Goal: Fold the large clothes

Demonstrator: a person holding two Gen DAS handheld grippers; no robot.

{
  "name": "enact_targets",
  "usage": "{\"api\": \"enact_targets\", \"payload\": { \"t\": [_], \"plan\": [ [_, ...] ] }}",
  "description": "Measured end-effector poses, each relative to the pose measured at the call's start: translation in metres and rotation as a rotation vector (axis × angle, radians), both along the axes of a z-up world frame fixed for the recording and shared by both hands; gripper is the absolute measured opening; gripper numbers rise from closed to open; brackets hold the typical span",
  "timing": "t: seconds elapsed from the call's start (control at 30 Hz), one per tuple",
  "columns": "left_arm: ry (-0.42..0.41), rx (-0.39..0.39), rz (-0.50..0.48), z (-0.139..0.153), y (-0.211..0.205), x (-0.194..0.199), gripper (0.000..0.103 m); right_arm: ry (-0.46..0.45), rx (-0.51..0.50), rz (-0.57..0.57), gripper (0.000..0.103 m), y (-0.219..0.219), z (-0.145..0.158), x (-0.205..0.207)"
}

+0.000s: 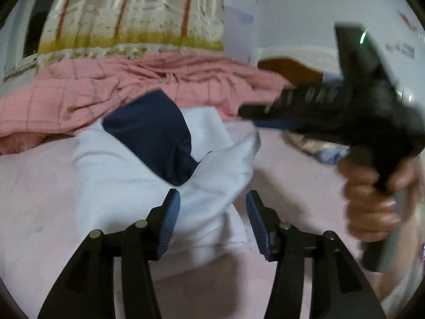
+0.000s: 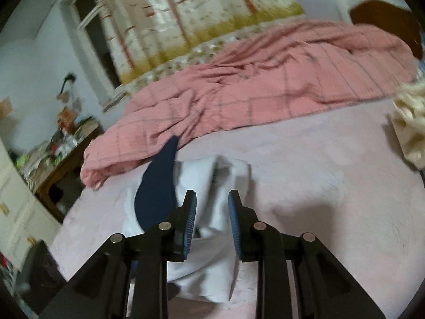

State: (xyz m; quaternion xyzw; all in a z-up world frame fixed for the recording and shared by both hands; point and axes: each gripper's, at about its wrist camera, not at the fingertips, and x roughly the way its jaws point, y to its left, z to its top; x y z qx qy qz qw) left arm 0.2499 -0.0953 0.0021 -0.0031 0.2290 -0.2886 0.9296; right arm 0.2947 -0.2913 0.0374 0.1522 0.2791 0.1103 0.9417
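Note:
A white garment with a navy blue panel (image 1: 148,133) lies crumpled on the pale pink bed sheet (image 1: 39,186). My left gripper (image 1: 212,199) is open, hovering over the white cloth (image 1: 119,180) with nothing held. My right gripper shows in the left wrist view (image 1: 247,111) at the right, held in a hand, blurred, above the garment's right edge. In the right wrist view the right gripper (image 2: 212,199) is open above the white cloth (image 2: 209,273), with the navy panel (image 2: 156,186) to its left.
A rumpled pink checked quilt (image 1: 106,90) (image 2: 265,79) lies across the far side of the bed. A patterned curtain (image 1: 132,13) hangs behind it. A cluttered wooden desk (image 2: 61,154) stands at the left. A cream fluffy item (image 2: 409,122) lies at the right.

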Motion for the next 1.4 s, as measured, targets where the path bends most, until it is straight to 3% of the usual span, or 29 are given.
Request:
{"api": "enact_targets", "payload": {
  "t": [0.1,0.2,0.27,0.37,0.47,0.53,0.67,0.73,0.8,0.9,0.97,1.03,1.17,1.2,1.23,1.3,1.4],
  "plan": [
    [-0.069,-0.082,0.104,0.023,0.036,-0.015,0.054,0.006,-0.008,0.031,0.031,0.013,-0.001,0.001],
    [-0.098,-0.075,0.216,0.041,0.059,-0.003,0.065,0.015,0.004,0.069,0.037,0.022,-0.006,0.003],
    [-0.047,-0.081,0.284,0.043,0.073,0.018,0.065,0.033,-0.023,0.096,0.042,0.029,-0.01,0.005],
    [0.041,-0.14,0.328,0.029,0.09,0.044,0.065,0.157,-0.174,0.097,0.044,0.042,-0.027,0.019],
    [0.115,-0.213,0.291,-0.003,0.102,0.052,0.065,0.295,-0.097,0.1,0.043,0.03,-0.057,0.04],
    [0.159,-0.152,0.29,-0.02,0.092,0.057,0.065,0.336,-0.034,0.106,0.042,0.023,-0.069,0.049],
    [0.12,-0.065,0.254,-0.024,0.064,0.048,0.067,0.358,-0.074,0.136,0.043,0.023,-0.067,0.046],
    [0.097,-0.006,0.289,-0.026,0.052,0.043,0.067,0.296,-0.072,0.073,0.043,0.017,-0.052,0.038],
    [0.097,-0.004,0.294,-0.027,0.052,0.041,0.067,0.171,-0.077,0.016,0.043,0.018,-0.03,0.024],
    [0.132,-0.064,0.273,-0.028,0.064,0.045,0.067,0.042,-0.051,0.1,0.043,0.031,-0.003,0.011],
    [0.142,-0.086,0.246,-0.027,0.069,0.046,0.067,0.041,-0.06,0.138,0.043,0.044,0.0,0.017],
    [0.147,-0.105,0.228,-0.025,0.073,0.046,0.066,0.084,-0.111,0.101,0.044,0.058,-0.006,0.036],
    [0.131,-0.156,0.24,-0.013,0.089,0.044,0.066,0.202,-0.096,0.111,0.048,0.074,-0.038,0.075],
    [0.104,-0.159,0.255,-0.007,0.096,0.044,0.066,0.194,-0.115,0.11,0.025,0.076,-0.038,0.074],
    [0.075,-0.162,0.281,-0.001,0.104,0.044,0.066,0.165,-0.137,0.102,0.012,0.077,-0.034,0.069],
    [0.042,-0.183,0.306,0.007,0.12,0.042,0.066,0.082,-0.131,0.085,0.006,0.075,-0.021,0.048],
    [0.068,-0.229,0.327,0.009,0.134,0.045,0.066,0.007,-0.167,0.062,0.006,0.074,-0.004,0.018]
  ]
}}
